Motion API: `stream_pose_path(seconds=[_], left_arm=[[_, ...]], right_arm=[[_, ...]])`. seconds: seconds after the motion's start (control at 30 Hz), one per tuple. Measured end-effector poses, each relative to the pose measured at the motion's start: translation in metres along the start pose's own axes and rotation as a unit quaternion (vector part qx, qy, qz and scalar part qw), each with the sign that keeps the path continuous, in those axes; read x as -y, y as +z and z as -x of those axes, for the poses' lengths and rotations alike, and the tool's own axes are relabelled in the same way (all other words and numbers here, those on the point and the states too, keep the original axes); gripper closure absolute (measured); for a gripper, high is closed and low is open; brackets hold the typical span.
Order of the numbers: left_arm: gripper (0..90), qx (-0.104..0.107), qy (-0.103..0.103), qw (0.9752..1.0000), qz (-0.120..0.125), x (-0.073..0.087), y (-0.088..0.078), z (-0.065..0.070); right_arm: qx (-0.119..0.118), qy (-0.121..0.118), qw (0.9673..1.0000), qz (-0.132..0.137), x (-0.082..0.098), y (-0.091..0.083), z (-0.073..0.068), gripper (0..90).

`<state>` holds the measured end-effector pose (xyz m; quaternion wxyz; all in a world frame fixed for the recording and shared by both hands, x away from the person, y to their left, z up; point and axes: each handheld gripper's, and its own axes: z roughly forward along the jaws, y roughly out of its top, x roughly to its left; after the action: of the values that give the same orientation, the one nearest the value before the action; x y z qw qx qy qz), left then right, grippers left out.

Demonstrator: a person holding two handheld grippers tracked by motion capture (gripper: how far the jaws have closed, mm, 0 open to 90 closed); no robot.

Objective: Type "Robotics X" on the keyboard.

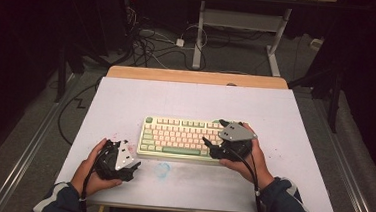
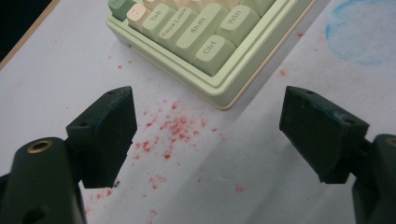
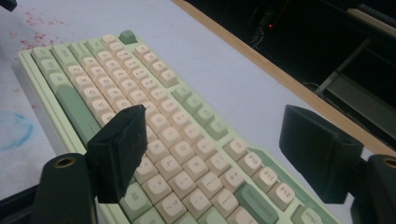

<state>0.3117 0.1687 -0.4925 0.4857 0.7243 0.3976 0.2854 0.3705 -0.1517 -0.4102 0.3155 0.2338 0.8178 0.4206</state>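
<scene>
High view: right gripper [image 1: 213, 134] is hovering agape above the keyboard [image 1: 181, 137]; left gripper [image 1: 133, 163] is idling open; next, probably grip a keycap.

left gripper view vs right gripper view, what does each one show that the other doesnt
Left gripper view: the keyboard's near-left corner with Tab, Caps Lock, Shift, Ctrl and Win keys, dense red specks on the white mat just before the open left tongs.

Right gripper view: most of the keyboard's top under the open right tongs, with nothing between their jaws, plus the table's wooden far edge and the dark floor beyond.

Both: the green and cream keyboard, the white mat, red specks and a blue smudge.
</scene>
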Motion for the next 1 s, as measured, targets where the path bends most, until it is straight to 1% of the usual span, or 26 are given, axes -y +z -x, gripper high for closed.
stream_pose_path(seconds=[0.1, 0.2, 0.23, 0.33, 0.4, 0.5, 0.57, 0.73, 0.9, 0.93, 1.0], left_arm=[[17.7, -0.001, 0.001, 1.0000, 0.002, 0.000, 0.000, 0.000], [17.7, -0.001, -0.002, 1.0000, 0.004, -0.001, 0.000, 0.000], [17.7, -0.002, -0.001, 1.0000, 0.004, -0.001, 0.000, 0.000], [18.0, -0.005, -0.001, 1.0000, 0.006, -0.001, 0.000, 0.000], [18.9, -0.002, -0.003, 1.0000, 0.007, -0.002, -0.001, 0.000], [20.7, -0.006, -0.007, 0.9999, 0.012, -0.003, -0.001, -0.001], [22.0, -0.005, -0.010, 0.9998, 0.016, -0.004, -0.002, -0.001], [23.1, -0.010, -0.008, 0.9998, 0.016, -0.005, -0.002, -0.001], [24.2, -0.009, -0.011, 0.9997, 0.021, -0.006, -0.003, -0.001], [25.3, -0.009, -0.012, 0.9996, 0.022, -0.007, -0.003, -0.001], [27.1, -0.007, -0.012, 0.9997, 0.022, -0.007, -0.004, -0.001]], right_arm=[[0.006, 0.000, 1.0000, -0.001, 0.005, -0.005, 0.001, 22.1], [0.014, -0.002, 0.9999, -0.003, 0.010, -0.011, 0.002, 22.2], [0.015, 0.001, 0.9999, -0.002, 0.012, -0.013, 0.002, 22.4], [0.019, -0.002, 0.9998, -0.004, 0.017, -0.018, 0.003, 22.6], [0.020, 0.000, 0.9998, -0.001, 0.020, -0.023, 0.005, 22.6], [0.025, 0.000, 0.9997, 0.004, 0.025, -0.029, 0.005, 22.8], [0.028, -0.003, 0.9996, 0.005, 0.028, -0.032, 0.006, 22.9], [0.033, -0.005, 0.9994, 0.008, 0.037, -0.041, 0.006, 23.0], [0.040, -0.004, 0.9992, 0.009, 0.046, -0.049, 0.006, 23.3], [0.042, -0.006, 0.9991, 0.009, 0.047, -0.051, 0.006, 23.6], [0.044, -0.003, 0.9990, 0.010, 0.051, -0.054, 0.006, 23.8]])
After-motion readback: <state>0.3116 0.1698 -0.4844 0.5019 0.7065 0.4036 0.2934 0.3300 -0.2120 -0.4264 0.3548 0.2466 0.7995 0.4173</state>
